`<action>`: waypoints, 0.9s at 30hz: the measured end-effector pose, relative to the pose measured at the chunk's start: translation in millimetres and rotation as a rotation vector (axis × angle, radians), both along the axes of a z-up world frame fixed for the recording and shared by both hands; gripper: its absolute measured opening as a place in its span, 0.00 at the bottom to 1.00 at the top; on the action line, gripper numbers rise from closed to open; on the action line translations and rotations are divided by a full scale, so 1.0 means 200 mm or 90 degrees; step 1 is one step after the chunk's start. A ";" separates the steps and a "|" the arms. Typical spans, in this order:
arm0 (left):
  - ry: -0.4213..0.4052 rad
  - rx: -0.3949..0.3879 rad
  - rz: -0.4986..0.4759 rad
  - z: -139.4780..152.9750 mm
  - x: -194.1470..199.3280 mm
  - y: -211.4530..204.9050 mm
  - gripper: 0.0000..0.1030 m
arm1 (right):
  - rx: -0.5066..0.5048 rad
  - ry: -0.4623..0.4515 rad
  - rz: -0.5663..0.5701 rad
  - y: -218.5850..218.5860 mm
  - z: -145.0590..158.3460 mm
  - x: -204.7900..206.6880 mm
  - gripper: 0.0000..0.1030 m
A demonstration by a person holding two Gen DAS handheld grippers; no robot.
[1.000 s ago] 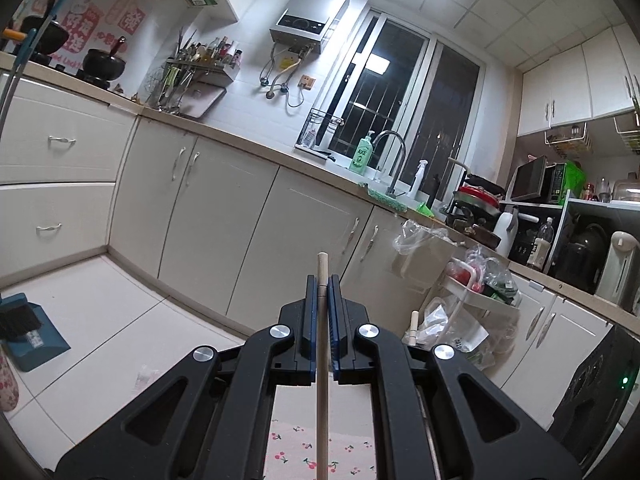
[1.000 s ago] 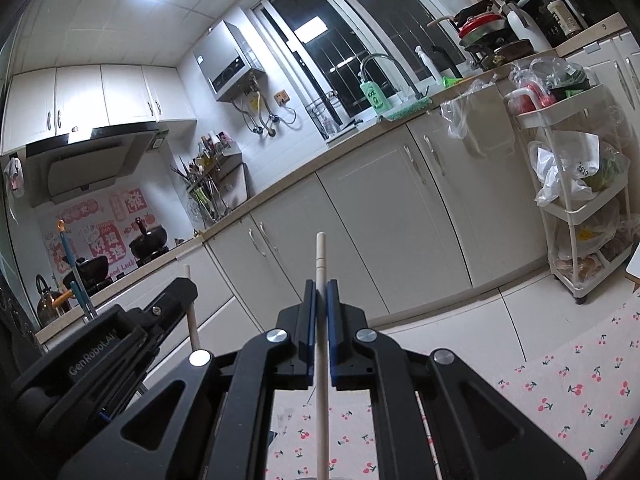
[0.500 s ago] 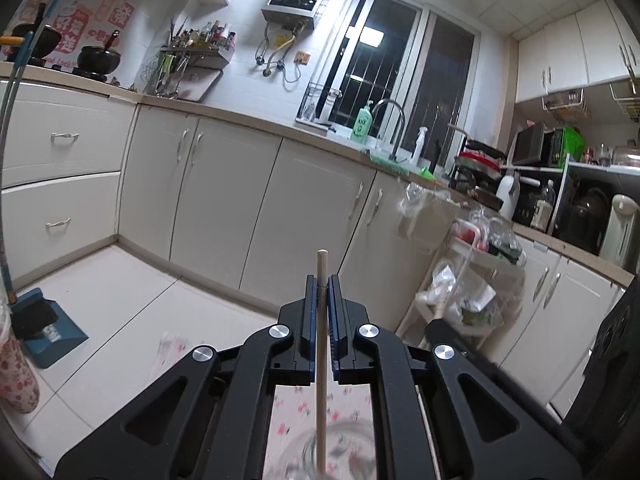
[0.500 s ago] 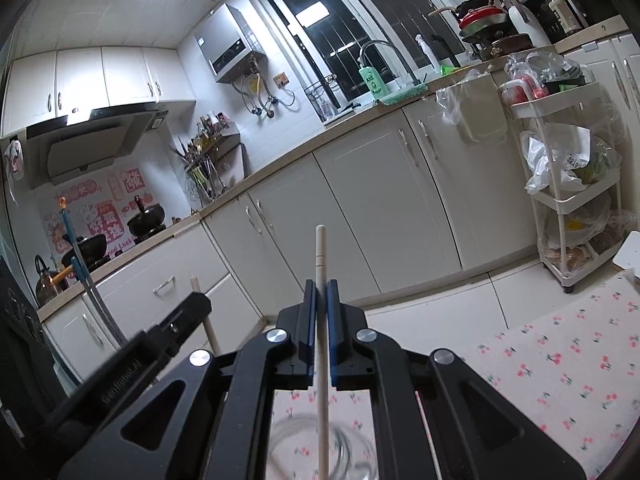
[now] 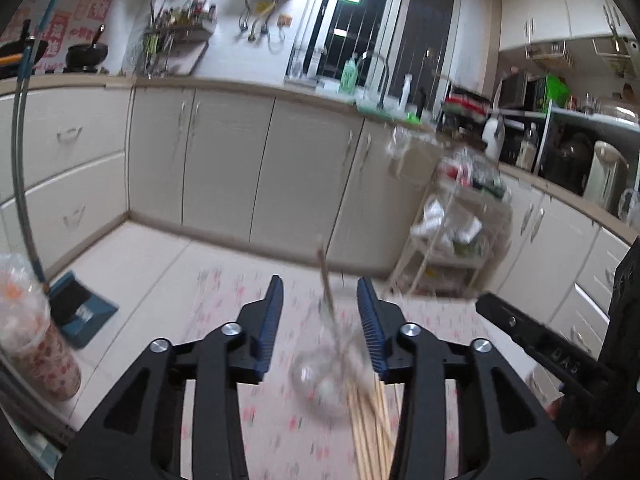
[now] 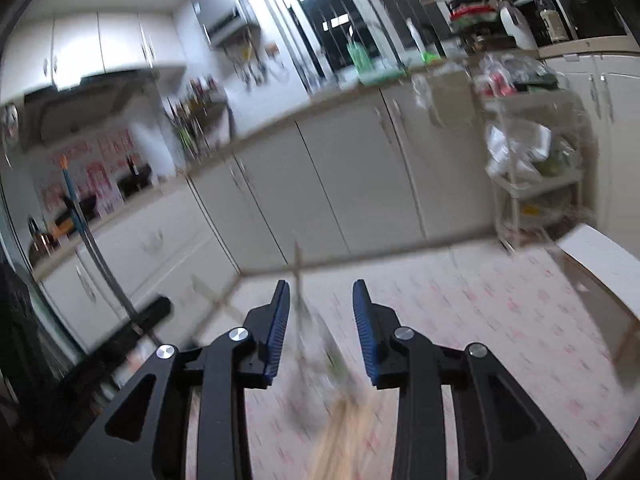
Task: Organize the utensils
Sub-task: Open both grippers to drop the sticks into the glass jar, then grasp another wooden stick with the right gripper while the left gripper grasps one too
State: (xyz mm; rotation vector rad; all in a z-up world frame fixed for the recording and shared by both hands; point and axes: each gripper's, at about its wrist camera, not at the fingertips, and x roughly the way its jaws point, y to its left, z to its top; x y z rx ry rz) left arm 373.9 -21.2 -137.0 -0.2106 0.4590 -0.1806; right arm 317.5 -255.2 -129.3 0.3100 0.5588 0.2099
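Note:
My left gripper [image 5: 320, 312] is open. A single wooden chopstick [image 5: 326, 284] stands free between its fingers, its lower end in a clear glass [image 5: 328, 376] below. A bundle of wooden chopsticks [image 5: 372, 432] lies by the glass. My right gripper [image 6: 320, 312] is open too. A blurred chopstick [image 6: 298, 276] stands loose between its fingers, above the blurred glass [image 6: 320, 364] and the chopstick bundle [image 6: 344, 432]. The right gripper's black body [image 5: 536, 344] shows at the right of the left wrist view.
A cherry-print tablecloth [image 5: 224, 312] covers the table. A patterned cup [image 5: 36, 344] stands at the left. Beyond are cream kitchen cabinets [image 5: 224, 168], a blue dustpan [image 5: 80, 312] with a long handle and a white trolley rack [image 5: 452, 232].
Both grippers have opened and let go of their chopsticks, which now stand loose over the glass. Both cameras have tilted downward and the views are blurred by motion.

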 end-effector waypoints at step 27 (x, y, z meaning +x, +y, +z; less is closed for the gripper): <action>0.290 0.078 -0.060 -0.49 0.03 -0.20 0.47 | -0.112 0.213 0.056 0.08 -0.46 -0.02 0.06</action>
